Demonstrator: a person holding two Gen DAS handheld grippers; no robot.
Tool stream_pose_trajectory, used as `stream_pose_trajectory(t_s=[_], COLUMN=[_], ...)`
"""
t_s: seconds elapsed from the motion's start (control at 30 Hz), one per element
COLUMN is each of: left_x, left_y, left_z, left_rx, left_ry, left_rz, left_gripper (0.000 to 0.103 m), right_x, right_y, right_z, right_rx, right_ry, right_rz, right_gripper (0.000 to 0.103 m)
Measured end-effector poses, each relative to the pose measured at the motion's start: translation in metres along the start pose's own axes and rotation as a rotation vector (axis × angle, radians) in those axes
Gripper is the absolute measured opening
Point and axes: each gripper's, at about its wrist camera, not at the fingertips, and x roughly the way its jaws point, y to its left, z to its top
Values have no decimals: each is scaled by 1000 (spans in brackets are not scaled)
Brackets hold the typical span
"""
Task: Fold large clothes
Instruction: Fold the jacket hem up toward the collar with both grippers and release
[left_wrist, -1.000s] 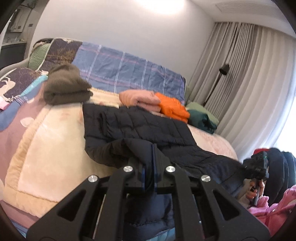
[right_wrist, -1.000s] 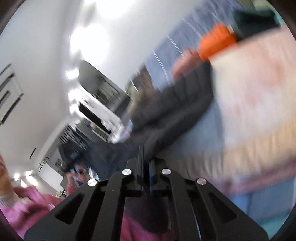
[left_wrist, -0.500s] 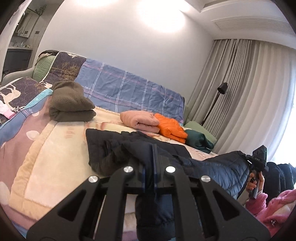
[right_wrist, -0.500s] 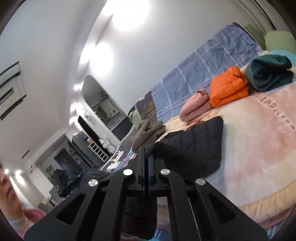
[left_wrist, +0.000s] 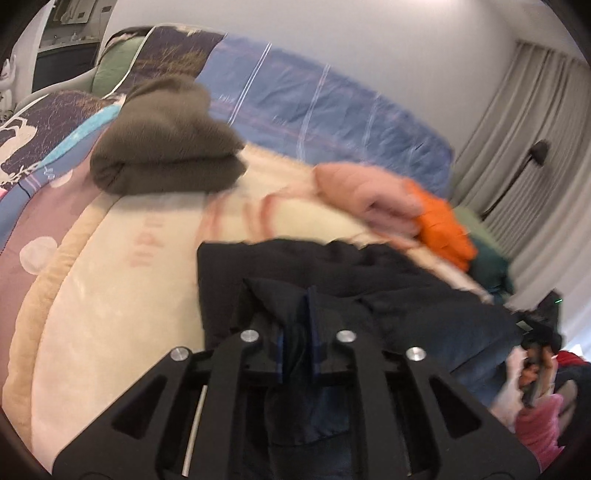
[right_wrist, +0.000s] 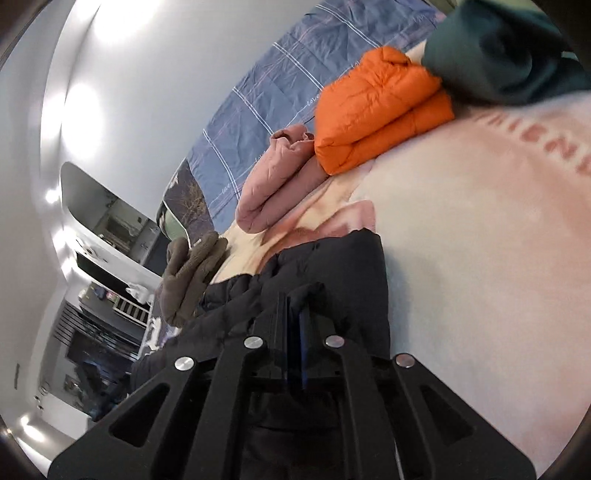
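A dark navy puffer jacket (left_wrist: 406, 280) lies bunched on the cream and pink blanket (left_wrist: 129, 295) of a bed. My left gripper (left_wrist: 297, 295) has a fold of the jacket between its jaws, which are opening; the fabric still fills the gap and hangs below the fingers. In the right wrist view the jacket (right_wrist: 351, 280) drapes over my right gripper (right_wrist: 295, 295), whose jaws are also opening with dark fabric between them. The left wrist view shows the right gripper (left_wrist: 543, 325) in a person's hand at the jacket's right end.
Along the far side of the bed sit folded clothes: an olive-brown one (left_wrist: 162, 147), a pink one (left_wrist: 369, 192), an orange one (left_wrist: 443, 225) and a dark green one (left_wrist: 487, 269). A blue plaid cover (left_wrist: 332, 110) rises behind them. Curtains and a floor lamp (left_wrist: 535, 151) stand at the right.
Both grippers have swept forward and down over the bed with the jacket, so the folded clothes look nearer. The gap between each pair of jaws has widened slightly.
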Motion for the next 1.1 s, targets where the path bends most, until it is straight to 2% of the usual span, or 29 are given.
stream_pose_trajectory(t_s=[0.03, 0.1, 0.17, 0.23, 0.3, 0.37, 0.43, 0.5, 0.57, 0.63, 0.7, 0.77, 0.83, 0.87, 0.93, 1.0, 1.1], left_x=[5, 8, -1, -18, -41, -65, -88, -103, -105, -90, -66, -46, -34, -31, -32, -45, -79], left_y=[2, 7, 9, 11, 9, 4, -7, -29, -57, -82, -93, -94, -92, -93, -97, -102, -104], left_z=[-2, -7, -9, -9, -8, -8, -14, -27, -49, -73, -88, -91, -86, -79, -57, -25, 31], left_rx=[-4, -16, -6, -2, 12, 40, 81, 183, 335, 491, 566, 569, 578, 582, 581, 555, 444], left_ry=[14, 38, 37, 15, -36, -92, -122, -128, -92, -27, 45, 86, 85, 71, 3, -116, -312], left_rz=[2, -5, -13, -7, 40, 59, 46, 49, 91, 163, 215, 250, 327, 362, 393, 414, 393], left_gripper=[14, 17, 24, 48, 62, 62, 62, 64, 69, 70, 70, 69, 62, 62, 62, 62, 70], right_x=[-3, -19, -41, -62, -68, -69, -66, -59, -48, -32, -16, 0, 5, 5, 5, 8, 18], right_y=[1, 9, 26, 46, 61, 75, 80, 84, 82, 75, 69, 67, 72, 78, 86, 90, 86], right_z=[2, 5, 5, -4, -18, -43, -63, -86, -102, -109, -108, -102, -91, -84, -63, -27, 12], right_rx=[-14, -78, -198, -358, -492, -663, -773, -900, -999, -1068, -1078, -1085, -1073, -1058, -997, -869, -694], right_ry=[-3, -34, -74, -101, -85, -20, 38, 96, 131, 152, 180, 170, 111, 81, 15, -48, -68], right_rz=[16, 2, -48, -114, -164, -218, -250, -323, -397, -459, -486, -504, -505, -496, -465, -432, -410], right_gripper=[24, 37, 42, 54, 58, 64, 68, 71, 77, 80, 80, 80, 80, 80, 80, 80, 80])
